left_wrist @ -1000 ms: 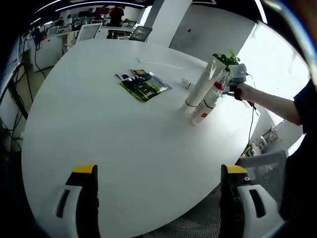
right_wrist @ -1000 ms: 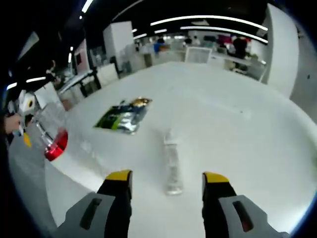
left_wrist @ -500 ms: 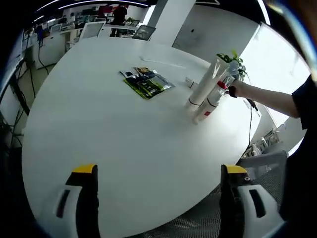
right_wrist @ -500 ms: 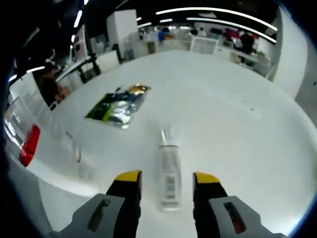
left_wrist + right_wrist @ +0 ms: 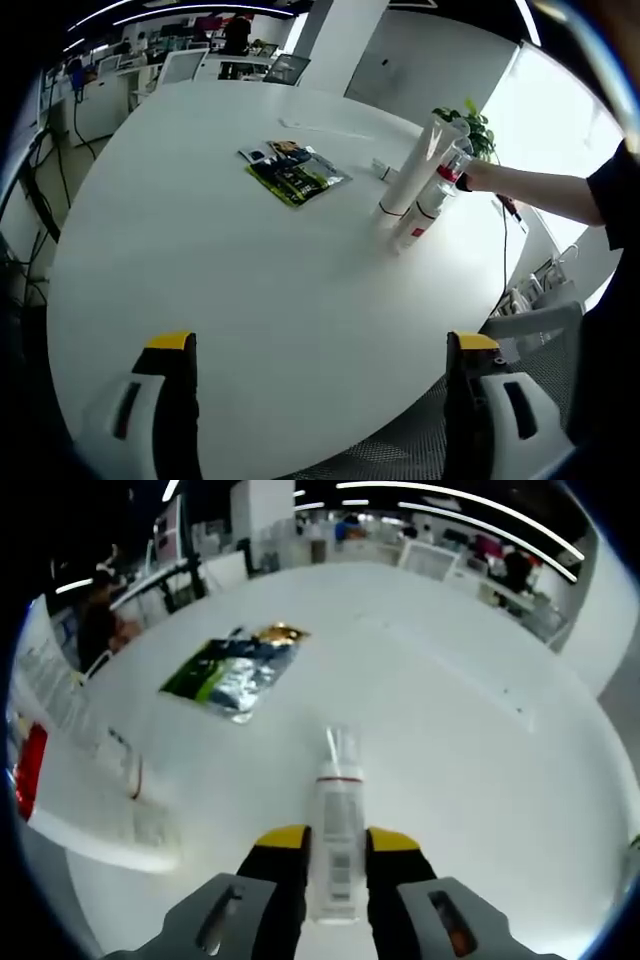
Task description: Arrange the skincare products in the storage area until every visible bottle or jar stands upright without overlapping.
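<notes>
While the right claw pinches the lying clear bottle, the left claw gapes over open table

Both views look across the white table, sharing the green packet.

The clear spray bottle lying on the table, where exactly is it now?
In the right gripper view the clear spray bottle lies flat on the white table, between the right gripper jaws, nozzle pointing away, with the green sachet pack farther up-left.
</notes>
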A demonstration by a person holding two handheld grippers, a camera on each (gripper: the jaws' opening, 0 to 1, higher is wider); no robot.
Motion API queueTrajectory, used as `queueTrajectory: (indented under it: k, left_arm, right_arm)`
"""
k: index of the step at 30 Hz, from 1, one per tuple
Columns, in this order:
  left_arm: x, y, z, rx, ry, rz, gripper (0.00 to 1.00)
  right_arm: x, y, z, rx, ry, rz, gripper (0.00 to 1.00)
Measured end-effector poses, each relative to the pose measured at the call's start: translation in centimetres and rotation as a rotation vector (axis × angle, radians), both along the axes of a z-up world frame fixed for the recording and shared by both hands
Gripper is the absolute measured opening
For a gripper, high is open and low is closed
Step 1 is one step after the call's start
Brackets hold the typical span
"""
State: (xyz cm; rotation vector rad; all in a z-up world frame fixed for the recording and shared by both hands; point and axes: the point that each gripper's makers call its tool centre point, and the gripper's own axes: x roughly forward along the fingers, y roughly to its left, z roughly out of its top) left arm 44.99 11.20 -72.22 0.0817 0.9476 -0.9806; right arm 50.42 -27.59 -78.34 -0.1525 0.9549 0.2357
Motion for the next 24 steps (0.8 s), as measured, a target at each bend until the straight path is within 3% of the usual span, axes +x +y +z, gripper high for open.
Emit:
queueTrajectory:
  k: [7,13,17,24]
  left_arm:
    - [-0.2,0.2,0.0,0.003,0.004,0.008,0.98]
    - [-0.2,-0.3,0.7,-0.002,-0.008,-0.009,0.98]
    - [0.0,-0.5,1.2,-0.009,-0.019,-0.016,0.98]
    - [-0.1,-1.3,2.7,-0.047,-0.033,-0.038,0.98]
  right_arm:
    - [0.0,-0.1,0.2,-0.018,-0.029,0.033,0.14]
    - [-0.6,-0.2,0.7,0.047,-0.056,-0.034,0.13]
    - [-0.9,-0.2,2.0,0.121,-0.107,-0.104,0.13]
    - [-2.3,0.1,6.0,0.287,-0.254,-0.209,0.13]
